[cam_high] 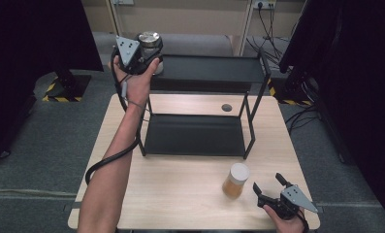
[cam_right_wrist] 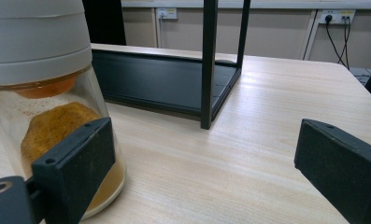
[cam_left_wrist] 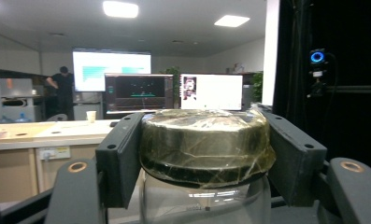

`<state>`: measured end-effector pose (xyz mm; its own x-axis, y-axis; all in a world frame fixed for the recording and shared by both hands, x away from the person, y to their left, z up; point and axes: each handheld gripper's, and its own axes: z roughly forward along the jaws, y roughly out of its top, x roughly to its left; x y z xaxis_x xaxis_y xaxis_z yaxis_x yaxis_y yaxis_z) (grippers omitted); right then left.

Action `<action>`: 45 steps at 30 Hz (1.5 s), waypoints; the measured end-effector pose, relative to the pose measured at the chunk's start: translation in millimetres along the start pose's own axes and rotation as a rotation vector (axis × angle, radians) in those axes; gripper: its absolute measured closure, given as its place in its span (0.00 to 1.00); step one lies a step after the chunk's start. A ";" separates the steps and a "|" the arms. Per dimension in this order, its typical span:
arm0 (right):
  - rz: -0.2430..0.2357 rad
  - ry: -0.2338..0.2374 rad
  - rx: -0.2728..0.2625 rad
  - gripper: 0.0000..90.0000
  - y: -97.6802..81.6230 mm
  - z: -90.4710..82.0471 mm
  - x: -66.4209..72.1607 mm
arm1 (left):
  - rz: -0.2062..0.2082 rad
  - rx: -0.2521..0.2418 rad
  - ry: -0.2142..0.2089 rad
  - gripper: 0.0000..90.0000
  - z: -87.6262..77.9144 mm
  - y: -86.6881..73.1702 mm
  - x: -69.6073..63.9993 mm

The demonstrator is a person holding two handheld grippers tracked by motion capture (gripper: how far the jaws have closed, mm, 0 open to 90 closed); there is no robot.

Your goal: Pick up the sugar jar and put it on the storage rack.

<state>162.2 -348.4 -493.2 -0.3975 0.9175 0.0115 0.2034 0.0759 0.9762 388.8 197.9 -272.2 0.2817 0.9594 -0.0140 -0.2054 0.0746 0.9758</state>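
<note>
**Left jaws on the metal-lidded jar at the shelf's top tier**

On my left, the left gripper is raised to the top tier of the black shelf rack, at its near-left corner. In the left gripper view its jaws sit on either side of the glass jar, with both pads against the foil-wrapped metal lid; I read that as a grasp on the lid. The jar's base seems to rest on the top tier, though I cannot tell for sure.

In the middle, the rack's lower tier lies on the wooden tabletop.

Further right, a white-lidded jar with amber contents stands on the tabletop in front of the rack. Just beside it, the right gripper rests low with its jaws spread wide, grasping nothing; in the right gripper view that jar stands by one jaw.
</note>
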 end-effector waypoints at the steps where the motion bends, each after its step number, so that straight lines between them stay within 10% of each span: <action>1: 0.001 0.001 0.000 0.06 0.1 0.0 -0.1 | -0.008 0.001 0.000 0.32 -0.3 0.4 0.4; 7: -0.004 -0.001 0.000 0.06 0.0 0.0 0.7 | -0.002 0.004 0.015 0.13 -8.6 5.3 -3.5; 45: -0.012 0.002 0.002 0.06 0.3 0.1 1.3 | 0.023 0.004 -0.036 0.12 -93.1 -28.6 -18.8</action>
<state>161.9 -347.2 -492.9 -0.4013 0.9160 0.0003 0.2001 0.0874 0.9759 302.2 203.1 -320.1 0.3102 0.9505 0.0167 -0.2088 0.0510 0.9766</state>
